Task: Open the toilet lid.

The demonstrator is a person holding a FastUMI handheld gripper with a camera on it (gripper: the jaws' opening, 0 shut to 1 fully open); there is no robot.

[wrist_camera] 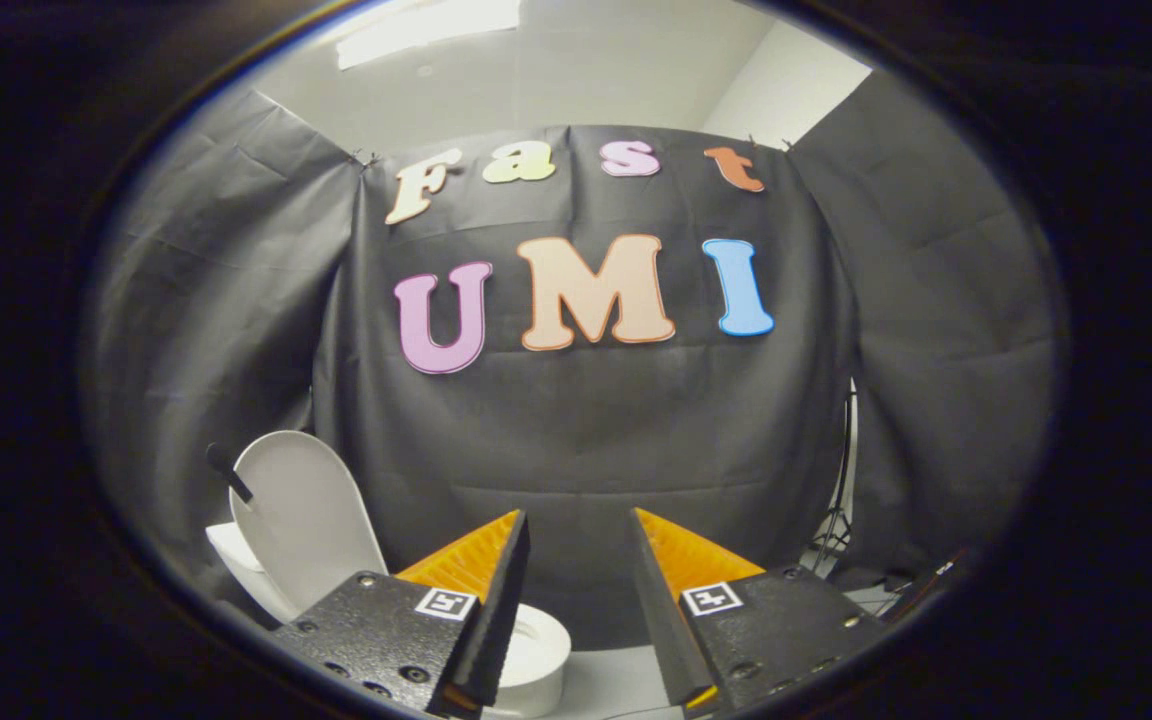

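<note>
The gripper (576, 525) is held with its fingers spread apart, nothing gripped between them. Low and off to the left of the fingers, the toilet (536, 655) is seen, its bowl partly hidden behind the left finger. The toilet lid (304, 515) is already raised, tilted back against the black cloth wall (586, 430).

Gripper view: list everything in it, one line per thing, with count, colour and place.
toilet lid: one, white, raised upright, beyond the fingers on their left side
toilet bowl: one, white, just ahead of the fingers, partly behind the left one
handle on lid: one, dark, at the lid's upper edge
booth wall: black cloth, behind the toilet
stand: one, dark, thin legs, by the cloth's right edge
gripper: one, fingers spread apart, holding nothing
</note>
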